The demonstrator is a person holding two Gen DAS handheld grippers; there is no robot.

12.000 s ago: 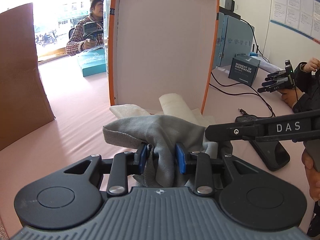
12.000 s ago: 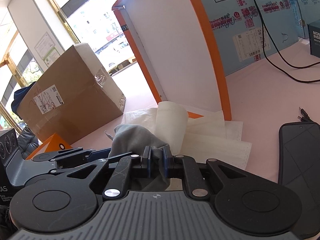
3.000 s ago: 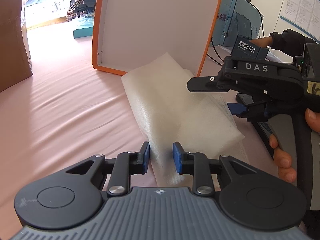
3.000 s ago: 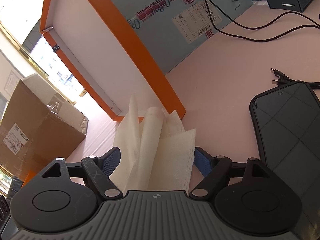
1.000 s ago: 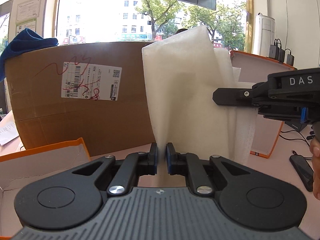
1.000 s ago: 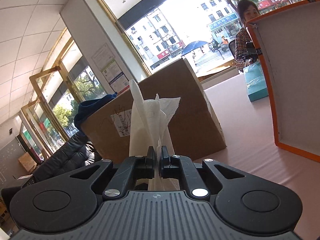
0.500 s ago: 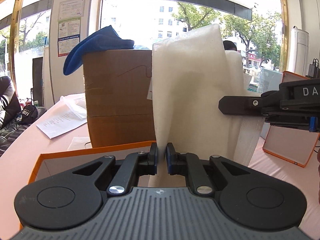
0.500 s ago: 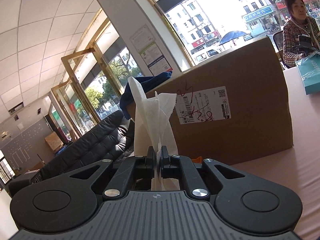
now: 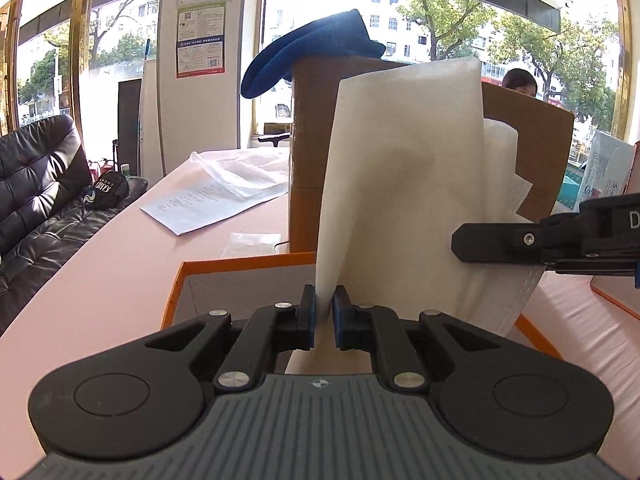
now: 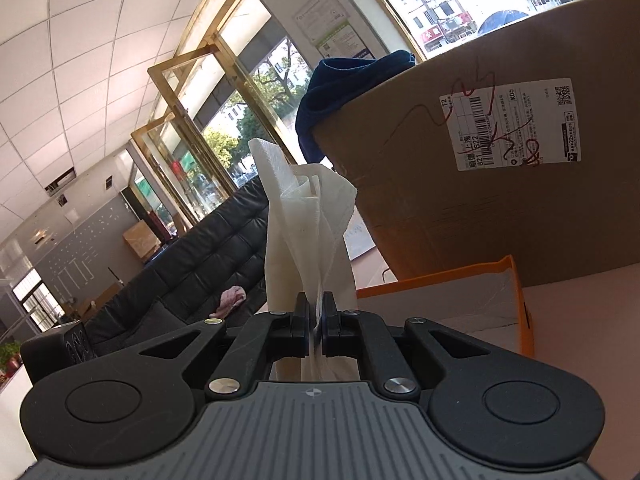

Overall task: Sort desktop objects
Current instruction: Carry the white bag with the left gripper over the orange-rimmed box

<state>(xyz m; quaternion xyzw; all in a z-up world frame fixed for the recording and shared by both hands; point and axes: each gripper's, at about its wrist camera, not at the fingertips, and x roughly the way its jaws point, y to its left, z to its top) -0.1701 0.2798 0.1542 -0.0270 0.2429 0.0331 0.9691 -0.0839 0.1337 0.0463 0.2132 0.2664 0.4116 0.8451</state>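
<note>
The white, limp nonwoven sheet (image 9: 404, 184) is clamped by both left tongs (image 9: 324, 316) and right tongs (image 10: 315, 318), hanging above the open orange-rimmed cardboard box (image 9: 240, 260) just below and ahead.

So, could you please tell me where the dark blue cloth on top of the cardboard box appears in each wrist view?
Left wrist view: the dark blue cloth sits upper centre, draped over the top left corner of the cardboard box.
Right wrist view: the cloth is upper centre, hanging over the box's upper left edge.
Shared landmark: the orange-edged box below the cardboard box.
</note>
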